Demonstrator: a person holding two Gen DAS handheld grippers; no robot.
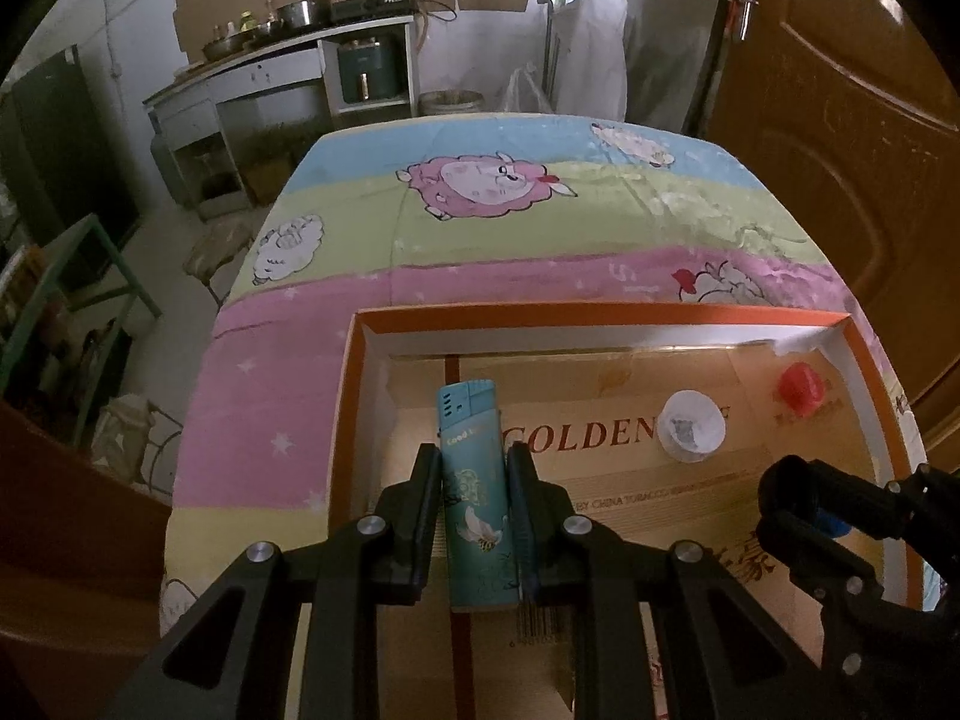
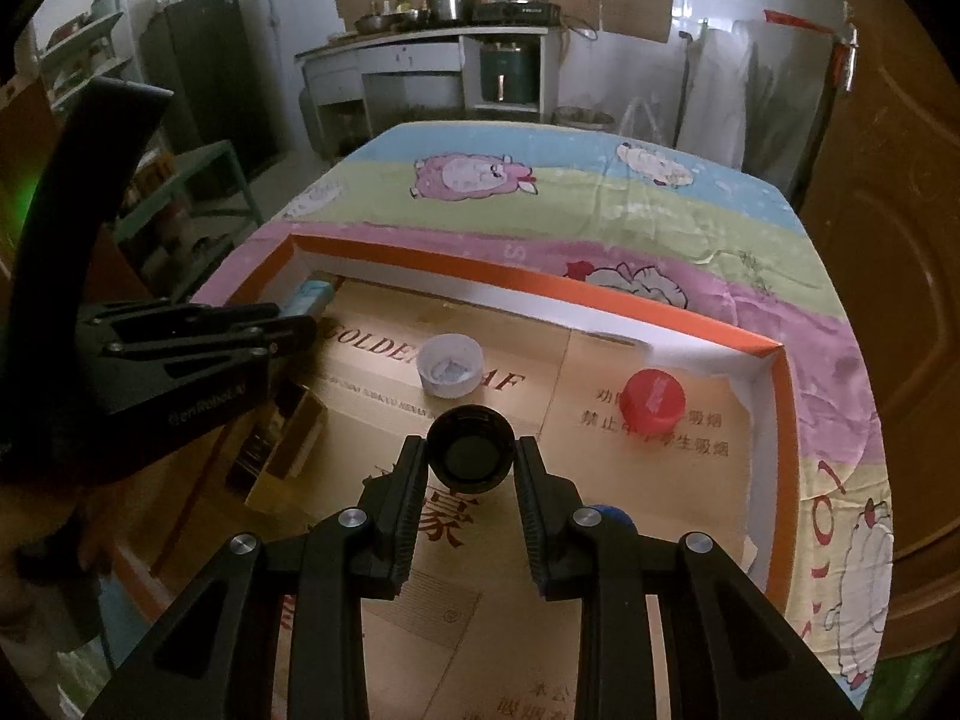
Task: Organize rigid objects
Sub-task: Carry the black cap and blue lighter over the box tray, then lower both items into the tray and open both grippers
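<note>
Two caps [image 2: 450, 366] near tray rim [image 2: 774, 354], cardboard floor [image 2: 648, 516] bare

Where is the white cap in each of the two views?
Left wrist view: white cap right of centre, on the box floor, left of the red cap.
Right wrist view: white cap just left of centre.
Shared landmark: the red cap.

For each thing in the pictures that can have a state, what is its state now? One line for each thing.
left gripper: shut on the lighter
lighter: held, lying along the fingers, over the box
right gripper: shut on the black cap
black cap: held, hollow side facing the camera
white cap: lying in the box, open side up
red cap: lying in the box, closed side up
orange box: open, no lid
</note>
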